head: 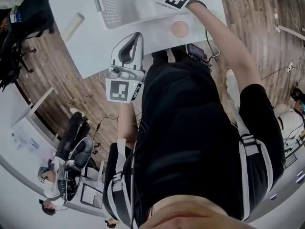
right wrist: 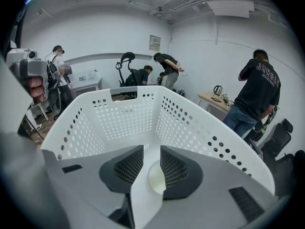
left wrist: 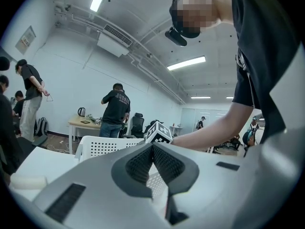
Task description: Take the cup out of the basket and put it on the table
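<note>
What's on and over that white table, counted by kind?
Grippers: 2, left gripper and right gripper
Basket: 1
Cup-like round things: 2, pinkish cup on the table, whitish round under the right gripper
Pale roll: 1
Total: 6

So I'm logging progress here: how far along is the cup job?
Done: nothing visible. In hand: the right hand-held gripper, jaws apart, faces into the basket, with what looks like the cup between them, not gripped. Left: grip it, lift it out, set it on the table.

Right of frame in the right gripper view, the back of a black T-shirt (right wrist: 261,87) reads roughly "JUNGLE"; the wall sign (right wrist: 154,42) at upper centre is illegible.
</note>
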A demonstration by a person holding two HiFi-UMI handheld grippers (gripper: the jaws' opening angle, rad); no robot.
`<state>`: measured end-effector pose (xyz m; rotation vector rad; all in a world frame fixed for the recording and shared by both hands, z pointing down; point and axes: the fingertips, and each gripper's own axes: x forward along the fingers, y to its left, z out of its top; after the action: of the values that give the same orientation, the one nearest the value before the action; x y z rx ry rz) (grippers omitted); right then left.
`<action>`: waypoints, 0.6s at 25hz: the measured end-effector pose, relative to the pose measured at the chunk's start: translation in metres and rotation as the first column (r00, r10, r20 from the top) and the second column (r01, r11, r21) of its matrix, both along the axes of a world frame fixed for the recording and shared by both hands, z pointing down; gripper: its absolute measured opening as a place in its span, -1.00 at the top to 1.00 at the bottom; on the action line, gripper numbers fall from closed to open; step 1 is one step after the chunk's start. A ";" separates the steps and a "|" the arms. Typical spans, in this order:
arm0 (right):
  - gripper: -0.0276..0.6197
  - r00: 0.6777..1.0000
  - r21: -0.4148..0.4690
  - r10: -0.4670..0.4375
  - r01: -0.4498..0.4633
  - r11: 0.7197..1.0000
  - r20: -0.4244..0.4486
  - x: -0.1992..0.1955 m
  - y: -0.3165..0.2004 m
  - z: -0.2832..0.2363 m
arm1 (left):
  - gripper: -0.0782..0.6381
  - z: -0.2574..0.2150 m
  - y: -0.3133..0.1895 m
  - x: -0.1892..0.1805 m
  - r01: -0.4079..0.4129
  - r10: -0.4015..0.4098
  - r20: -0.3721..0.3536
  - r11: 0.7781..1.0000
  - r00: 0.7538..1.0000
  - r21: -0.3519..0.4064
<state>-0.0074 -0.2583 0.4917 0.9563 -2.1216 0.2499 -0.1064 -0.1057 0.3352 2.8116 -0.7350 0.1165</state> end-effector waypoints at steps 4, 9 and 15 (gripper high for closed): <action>0.59 0.999 -0.045 -0.011 0.010 0.999 -0.040 -0.001 -0.002 0.022 | 0.73 0.002 -0.004 -0.004 0.009 -0.009 0.010 1.000 1.000 -0.004; 0.59 0.993 -0.105 -0.039 0.028 0.994 -0.108 0.007 -0.005 0.044 | 0.73 0.001 -0.014 -0.002 0.025 -0.025 0.017 1.000 1.000 -0.014; 0.59 0.982 -0.153 -0.078 0.052 0.987 -0.170 0.010 -0.004 0.063 | 0.73 0.002 -0.019 0.001 0.029 -0.029 0.025 0.999 0.999 -0.026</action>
<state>0.0027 -0.2627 0.5548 0.7909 -1.9406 0.2751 -0.1059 -0.1247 0.3369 2.7783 -0.7738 0.1542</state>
